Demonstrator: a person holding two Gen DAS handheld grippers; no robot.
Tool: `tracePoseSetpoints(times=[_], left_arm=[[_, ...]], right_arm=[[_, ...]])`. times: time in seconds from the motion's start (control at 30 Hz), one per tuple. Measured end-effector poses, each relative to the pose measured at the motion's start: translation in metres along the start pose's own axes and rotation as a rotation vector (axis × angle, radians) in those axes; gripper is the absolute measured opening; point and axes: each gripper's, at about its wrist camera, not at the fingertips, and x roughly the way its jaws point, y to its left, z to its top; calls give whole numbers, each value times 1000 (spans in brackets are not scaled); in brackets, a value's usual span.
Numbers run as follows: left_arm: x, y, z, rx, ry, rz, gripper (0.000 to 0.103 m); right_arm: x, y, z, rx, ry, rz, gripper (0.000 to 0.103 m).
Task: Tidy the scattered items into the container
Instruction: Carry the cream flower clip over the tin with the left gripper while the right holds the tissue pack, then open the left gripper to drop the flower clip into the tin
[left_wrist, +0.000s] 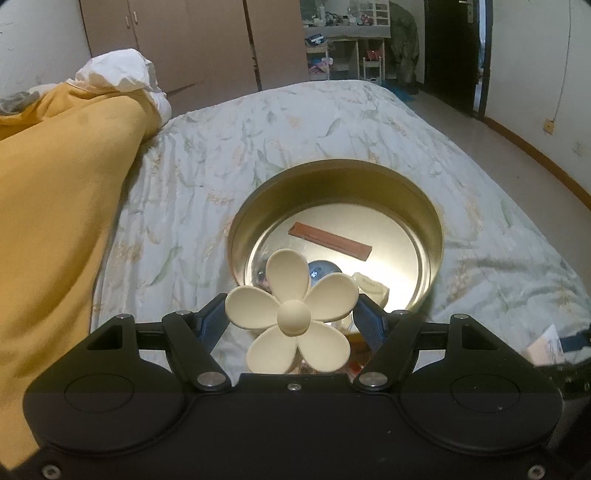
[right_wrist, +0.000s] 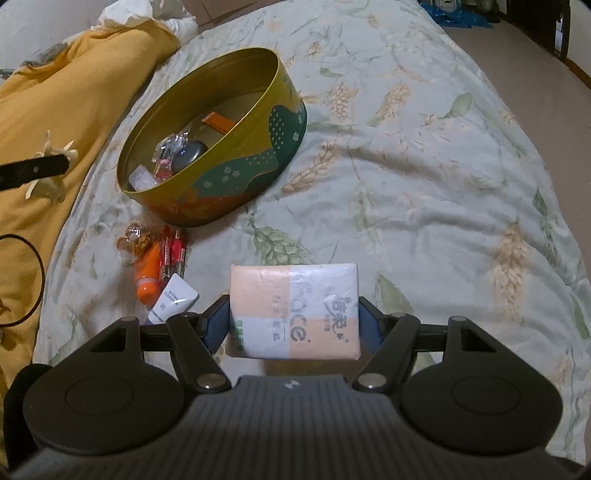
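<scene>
My left gripper (left_wrist: 291, 314) is shut on a cream flower-shaped hair clip (left_wrist: 286, 273), held just before the near rim of the round gold tin (left_wrist: 332, 166). Inside the tin lie a brown strip (left_wrist: 330, 240), a dark round item and a white packet. My right gripper (right_wrist: 293, 310) is shut on a peach-and-white tissue pack (right_wrist: 295, 288) above the bedspread, near and right of the tin (right_wrist: 236, 173). On the bed, just in front of the tin, lie an orange tube (right_wrist: 147, 273), red sticks (right_wrist: 173, 251), a white tube (right_wrist: 173, 299) and an amber clip (right_wrist: 137, 238).
A yellow blanket (left_wrist: 55, 221) is heaped on the left of the bed, with a white pillow (left_wrist: 118, 74) behind it. A black loop (right_wrist: 22, 280) lies on the blanket. The leaf-patterned bedspread (right_wrist: 424, 184) stretches to the right, and floor shows beyond its far right edge.
</scene>
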Motion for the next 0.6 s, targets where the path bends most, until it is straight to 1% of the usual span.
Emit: tracePoseSetpoints(times=[0.2, 0.37, 0.4, 0.43, 0.47, 0.5, 0.53, 0.6], left_arm=[[37, 1, 27, 3, 36, -4, 70], [61, -3, 47, 22, 42, -12, 71], [64, -4, 49, 34, 38, -11, 75], [65, -4, 51, 42, 31, 6, 89], [65, -3, 52, 43, 16, 35, 101], [63, 0, 51, 38, -7, 59, 103], [62, 3, 50, 34, -14, 59, 103], [64, 11, 44, 22, 19, 29, 103]], right_arm=[[2, -5, 1, 24, -14, 22, 71], [6, -10, 3, 58, -12, 40, 71], [6, -11, 3, 59, -13, 38, 71], [7, -11, 3, 61, -12, 40, 71], [7, -11, 3, 63, -11, 43, 71], [7, -11, 3, 65, -13, 44, 71], [7, -12, 3, 66, -15, 46, 71], [6, -13, 2, 68, -19, 55, 71]])
